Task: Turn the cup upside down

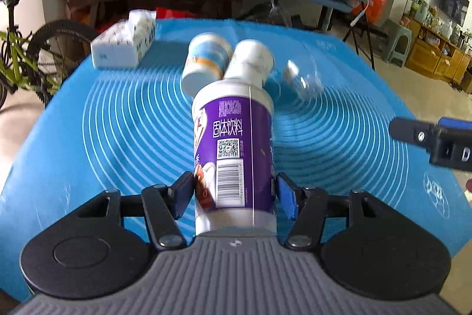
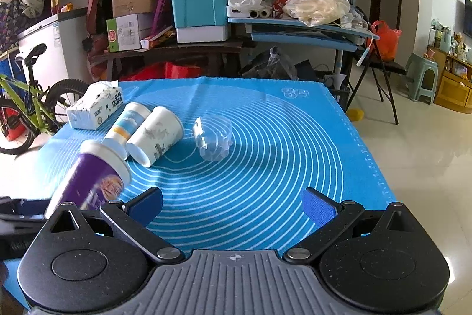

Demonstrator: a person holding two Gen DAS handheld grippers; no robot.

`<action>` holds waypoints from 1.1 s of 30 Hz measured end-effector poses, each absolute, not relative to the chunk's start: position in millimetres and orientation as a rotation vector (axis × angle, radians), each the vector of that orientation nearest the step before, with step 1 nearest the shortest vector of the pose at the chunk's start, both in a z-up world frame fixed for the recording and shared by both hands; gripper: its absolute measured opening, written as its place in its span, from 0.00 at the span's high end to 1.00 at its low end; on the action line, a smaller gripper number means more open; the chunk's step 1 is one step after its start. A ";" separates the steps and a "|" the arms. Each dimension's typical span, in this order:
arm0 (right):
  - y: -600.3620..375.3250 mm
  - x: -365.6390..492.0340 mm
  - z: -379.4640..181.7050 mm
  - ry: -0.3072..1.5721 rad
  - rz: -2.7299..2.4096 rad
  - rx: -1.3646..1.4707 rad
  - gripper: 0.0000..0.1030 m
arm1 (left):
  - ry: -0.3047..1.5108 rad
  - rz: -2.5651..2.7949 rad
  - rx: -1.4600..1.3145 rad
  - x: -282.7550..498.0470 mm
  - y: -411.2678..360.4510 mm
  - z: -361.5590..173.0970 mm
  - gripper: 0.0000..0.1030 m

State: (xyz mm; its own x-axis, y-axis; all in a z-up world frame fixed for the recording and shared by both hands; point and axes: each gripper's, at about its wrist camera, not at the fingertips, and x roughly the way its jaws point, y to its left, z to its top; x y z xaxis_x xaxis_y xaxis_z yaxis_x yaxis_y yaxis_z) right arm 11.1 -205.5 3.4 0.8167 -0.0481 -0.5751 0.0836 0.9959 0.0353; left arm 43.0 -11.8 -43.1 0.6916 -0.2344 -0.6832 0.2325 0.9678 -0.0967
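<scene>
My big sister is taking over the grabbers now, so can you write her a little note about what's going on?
Left gripper: shut on the purple cup, held tilted in the air over the blue mat.
Right gripper: open, holding nothing, above the mat's near edge.
On the mat, lying on their sides: the blue-and-orange cup, white paper cup and clear plastic cup. Tissue pack at the far left.
Done: purple cup picked up.
Left: set it down upside down and let go.

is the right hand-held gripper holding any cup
No, the right hand-held gripper is open over the blue mat with nothing between its fingers; the purple cup sits in the left hand-held gripper.
</scene>
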 end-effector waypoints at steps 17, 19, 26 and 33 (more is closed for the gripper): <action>-211.5 7.1 -5.4 0.638 -0.069 0.063 0.01 | 0.729 -0.215 -0.021 37.7 -9.2 -41.9 0.07; -211.6 7.9 -6.1 0.640 -0.070 0.065 0.01 | 0.728 -0.219 -0.015 37.0 -10.6 -41.9 0.07; -212.6 8.4 -5.8 0.638 -0.071 0.068 0.01 | 0.729 -0.216 0.010 37.0 -14.7 -41.5 0.07; -213.5 7.9 -5.7 0.638 -0.072 0.071 0.01 | 0.719 -0.213 0.015 36.8 -13.2 -39.0 0.07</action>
